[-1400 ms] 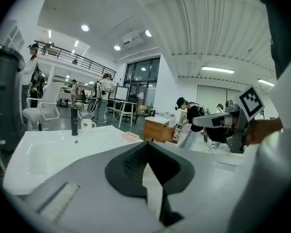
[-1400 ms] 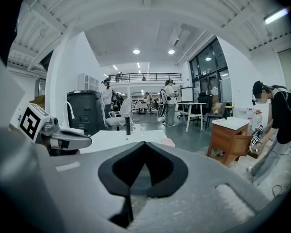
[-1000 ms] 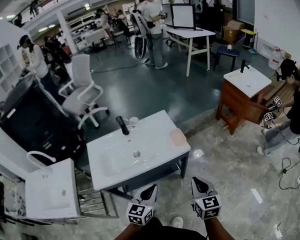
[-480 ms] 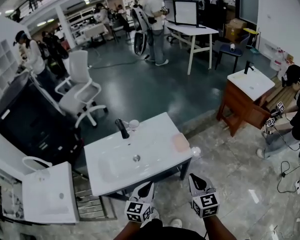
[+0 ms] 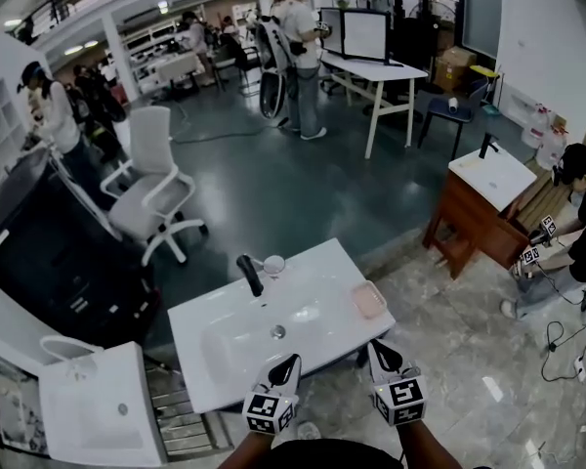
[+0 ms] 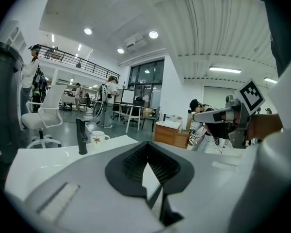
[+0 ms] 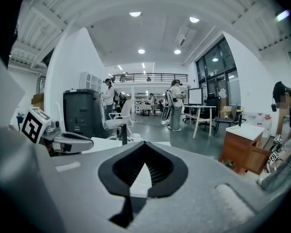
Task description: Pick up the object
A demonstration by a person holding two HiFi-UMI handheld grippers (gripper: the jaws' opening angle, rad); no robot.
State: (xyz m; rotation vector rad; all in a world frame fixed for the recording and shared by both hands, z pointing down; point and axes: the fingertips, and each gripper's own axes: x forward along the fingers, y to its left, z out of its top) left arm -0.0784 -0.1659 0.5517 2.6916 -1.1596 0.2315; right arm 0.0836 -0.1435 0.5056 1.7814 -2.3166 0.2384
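Observation:
A white sink counter [image 5: 317, 291] stands right in front of me. On it are a black faucet [image 5: 248, 275], a white mug [image 5: 272, 265] beside the faucet, and a pink dish [image 5: 369, 301] near the right edge. My left gripper [image 5: 286, 365] and right gripper [image 5: 380, 353] hover side by side at the counter's front edge, both shut with nothing between their jaws. The left gripper view shows its own jaws [image 6: 147, 149] closed, with the faucet [image 6: 81, 136] and mug [image 6: 97, 138] beyond. The right gripper [image 7: 144, 152] looks over the counter at the faucet [image 7: 124, 134].
A second white basin [image 5: 98, 399] and a metal rack [image 5: 181, 399] sit at the lower left, next to a black cabinet [image 5: 49, 252]. A white office chair [image 5: 151, 179] stands behind the counter. A wooden vanity [image 5: 479, 203] and a crouching person [image 5: 576, 223] are at the right.
The sink counter has come closer and both grippers have moved forward to its front edge. Both stay shut and hold nothing.

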